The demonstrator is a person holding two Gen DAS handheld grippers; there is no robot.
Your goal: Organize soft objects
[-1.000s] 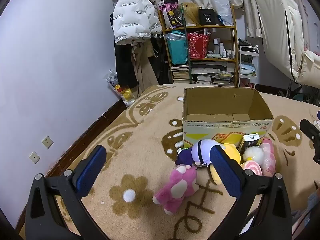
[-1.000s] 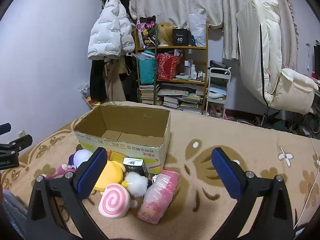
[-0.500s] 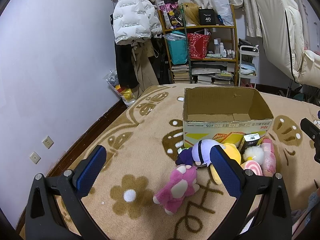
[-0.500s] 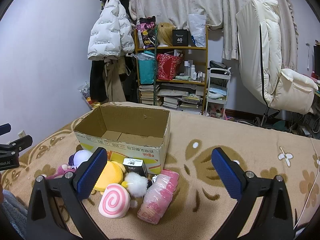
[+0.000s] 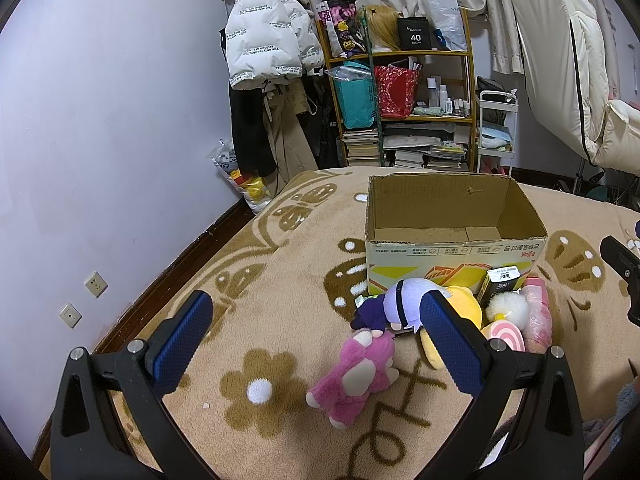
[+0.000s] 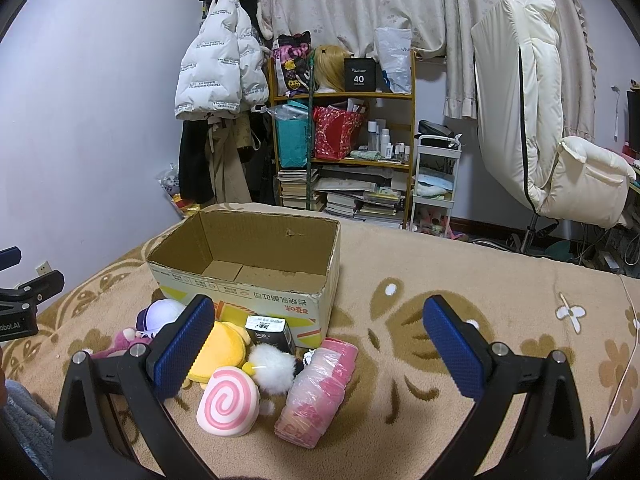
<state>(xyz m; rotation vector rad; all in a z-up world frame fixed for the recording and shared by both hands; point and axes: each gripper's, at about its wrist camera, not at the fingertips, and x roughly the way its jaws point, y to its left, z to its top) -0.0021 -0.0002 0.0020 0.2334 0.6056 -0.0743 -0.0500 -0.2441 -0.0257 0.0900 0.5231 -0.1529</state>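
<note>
Your left gripper (image 5: pixel 316 330) hangs above the patterned blanket (image 5: pixel 280 264) with its 2 blue pads spread wide and nothing between them; the pink plush (image 5: pixel 356 374) lies on the blanket just ahead, inside the span of the fingers and nearer the right one. Beyond it, the purple-and-white plush (image 5: pixel 394 300) rests against the front of the open cardboard box (image 5: pixel 448 248), partly hidden by your right finger pad. Further right, the yellow plush (image 6: pixel 218 350), the small black box (image 6: pixel 270 332), the white pompom (image 6: pixel 274 364), the pink swirl cushion (image 6: pixel 228 402) and the wrapped pink roll (image 6: pixel 318 390) crowd together in front of the box. Your right gripper (image 6: pixel 318 340) is also spread wide and empty, with the swirl cushion, pompom and roll lying low between its fingers, toward the left one.
</note>
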